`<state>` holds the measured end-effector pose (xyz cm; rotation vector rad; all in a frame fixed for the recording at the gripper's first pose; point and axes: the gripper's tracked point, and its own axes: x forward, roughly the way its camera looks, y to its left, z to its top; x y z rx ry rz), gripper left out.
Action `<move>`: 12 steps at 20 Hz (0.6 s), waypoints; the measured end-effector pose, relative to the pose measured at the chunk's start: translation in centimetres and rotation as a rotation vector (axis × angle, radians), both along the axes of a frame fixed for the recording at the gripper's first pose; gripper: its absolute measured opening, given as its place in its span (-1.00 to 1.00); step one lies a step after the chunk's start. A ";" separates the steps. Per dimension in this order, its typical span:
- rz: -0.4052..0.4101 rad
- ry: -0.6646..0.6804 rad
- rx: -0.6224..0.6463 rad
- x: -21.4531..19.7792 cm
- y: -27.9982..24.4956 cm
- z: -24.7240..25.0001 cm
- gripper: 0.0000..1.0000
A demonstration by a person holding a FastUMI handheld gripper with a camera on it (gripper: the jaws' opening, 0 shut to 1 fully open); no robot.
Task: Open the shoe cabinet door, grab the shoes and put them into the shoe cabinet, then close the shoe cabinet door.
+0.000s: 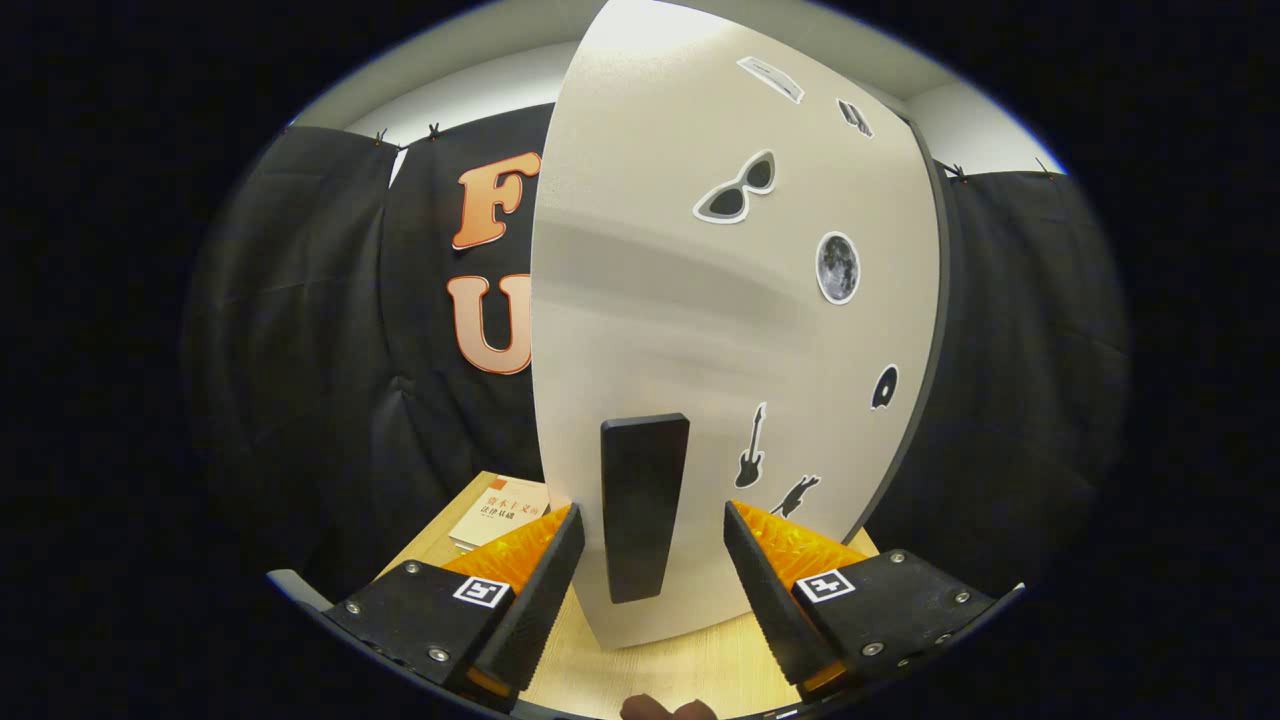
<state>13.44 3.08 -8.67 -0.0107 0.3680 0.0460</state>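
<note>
The shoe cabinet door (720,300), a pale grey panel, is the biggest thing here, standing upright just ahead of the gripper and reaching from the wooden table (640,670) up past the top of the black cloth wall (300,330) behind it. Whether the door is ajar or flush with its cabinet cannot be told, though a dark edge runs down its right side. Stickers dot the right half of the panel: sunglasses (737,188) high up, a moon (838,267) below them, and a small guitar (751,447) lower down. A black upright handle (642,505) sits low on the door. The gripper (655,535) is released, its two fingers spread wide with the handle standing between them, neither finger pressing on it. Far to the left, beyond the left finger, a book (500,512) lies flat on the table against the cloth wall.
</note>
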 end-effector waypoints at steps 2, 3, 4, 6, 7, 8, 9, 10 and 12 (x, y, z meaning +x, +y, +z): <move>0.019 -0.008 0.014 1.3 0.5 -0.2 0.77; 0.023 -0.009 0.030 1.9 0.6 -0.3 0.78; 0.027 -0.010 0.046 2.3 0.6 -0.5 0.78; 0.036 -0.010 0.072 3.5 0.8 -0.7 0.77; 0.039 -0.006 0.085 3.9 1.0 -0.8 0.78; 0.042 -0.002 0.097 4.7 0.8 -1.1 0.78; 0.045 -0.001 0.106 5.3 0.9 -1.3 0.78; 0.047 -0.006 0.108 5.9 1.0 -1.5 0.78; 0.039 -0.017 0.066 7.5 1.6 -1.7 0.78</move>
